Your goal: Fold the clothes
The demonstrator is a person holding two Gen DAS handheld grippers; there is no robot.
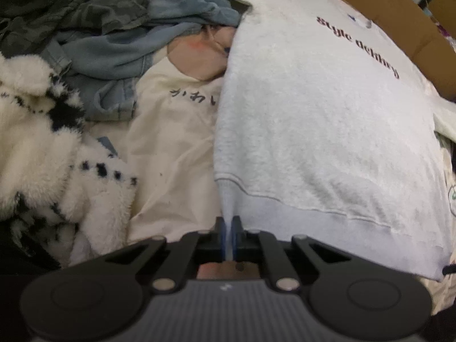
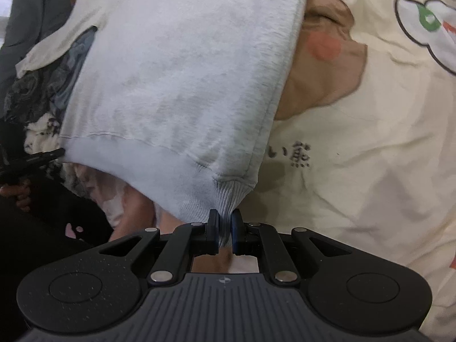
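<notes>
Sweatshirt [image 1: 313, 131]: lay over cream bedding [image 1: 171, 148], hem lifted at six o'clock.
Left gripper [image 1: 228, 228]: pinched the hem corner.
Right gripper [image 2: 225, 228]: pinched the ribbed corner.
Risk: thin bites could slip under the sweatshirt's weight.

Right gripper [image 2: 225, 228] had its jaws pinched on the ribbed hem corner of the pale grey sweatshirt [image 2: 182, 71], which draped over a cream bear-print sheet [image 2: 356, 142].

pale grey sweatshirt [image 1: 327, 142] with dark lettering, cream bear-print sheet [image 2: 356, 156]
</notes>
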